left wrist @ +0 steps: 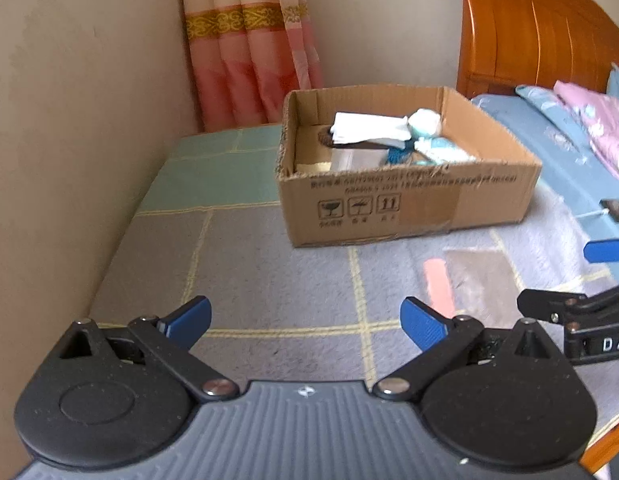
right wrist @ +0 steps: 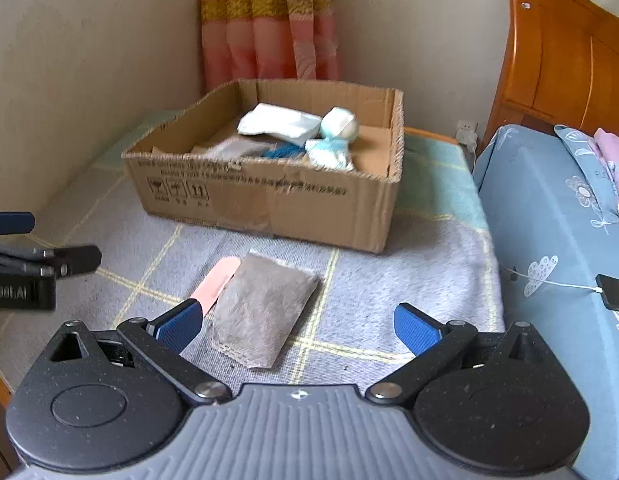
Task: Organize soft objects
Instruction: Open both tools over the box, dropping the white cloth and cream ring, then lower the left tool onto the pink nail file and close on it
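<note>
An open cardboard box point(left wrist: 409, 208) point(right wrist: 269, 204) stands on a grey checked blanket point(left wrist: 269, 280) point(right wrist: 389, 280). Inside lie a white folded cloth point(right wrist: 281, 122), a white and teal soft toy point(right wrist: 333, 140) and other soft items. A grey fluffy cloth point(right wrist: 261, 308) lies flat in front of the box, with a pink strip point(right wrist: 217, 284) beside it; both show blurred in the left wrist view point(left wrist: 477, 276). My left gripper point(left wrist: 305, 324) is open and empty over bare blanket. My right gripper point(right wrist: 297, 328) is open and empty, just above the near end of the grey cloth.
A beige wall point(left wrist: 69, 120) runs along the left. A pink curtain point(left wrist: 249, 48) hangs behind the box. A bed with a blue sheet point(right wrist: 549, 220), a wooden headboard point(right wrist: 569, 60) and a phone on a cable point(right wrist: 613, 292) is on the right.
</note>
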The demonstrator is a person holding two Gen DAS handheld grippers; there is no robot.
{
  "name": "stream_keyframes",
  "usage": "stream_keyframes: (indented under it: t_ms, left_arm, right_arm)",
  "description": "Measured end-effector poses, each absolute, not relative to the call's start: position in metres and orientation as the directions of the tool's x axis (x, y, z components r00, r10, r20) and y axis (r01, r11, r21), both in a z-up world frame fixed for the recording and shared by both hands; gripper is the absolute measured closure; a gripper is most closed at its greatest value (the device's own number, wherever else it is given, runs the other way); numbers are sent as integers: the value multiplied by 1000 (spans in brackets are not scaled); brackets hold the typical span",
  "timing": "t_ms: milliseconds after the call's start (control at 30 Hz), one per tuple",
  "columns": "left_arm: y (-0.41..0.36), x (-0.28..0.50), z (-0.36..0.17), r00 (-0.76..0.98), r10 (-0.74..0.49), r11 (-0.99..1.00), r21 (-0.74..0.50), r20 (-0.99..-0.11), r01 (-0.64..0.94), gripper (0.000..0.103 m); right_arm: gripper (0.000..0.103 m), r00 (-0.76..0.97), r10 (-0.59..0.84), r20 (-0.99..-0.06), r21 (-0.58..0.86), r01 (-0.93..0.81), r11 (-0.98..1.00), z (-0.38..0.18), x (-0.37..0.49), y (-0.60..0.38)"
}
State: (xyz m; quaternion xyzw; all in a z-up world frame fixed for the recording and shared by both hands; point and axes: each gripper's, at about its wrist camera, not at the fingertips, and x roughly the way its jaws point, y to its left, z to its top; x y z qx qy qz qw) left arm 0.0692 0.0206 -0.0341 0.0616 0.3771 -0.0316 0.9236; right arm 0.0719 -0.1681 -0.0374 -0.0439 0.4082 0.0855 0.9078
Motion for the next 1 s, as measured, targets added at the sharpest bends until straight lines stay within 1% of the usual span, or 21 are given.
stream_keyframes:
  t_ms: [267,467,900,1000]
  left_arm:
    - [40,71,-43,704,-8,995,66,-710,77,3]
    - [47,70,-47,698,-19,996,50,-716,79,3]
    - [38,77,-53,672,-41,992,49,-739,115,3]
    - [31,79,-53,665,-57,989,50,-745,141,3]
  right_arm:
    - [0,600,86,-795,-51,-208,977,-63,85,-147]
    - [0,585,19,-811,-107,-180,978,-81,94,-135]
    - [0,585,18,-811,-59,-112,992,-88,112,-143]
    - [0,579,-4,-815,-76,-101,992,-86,111,-150]
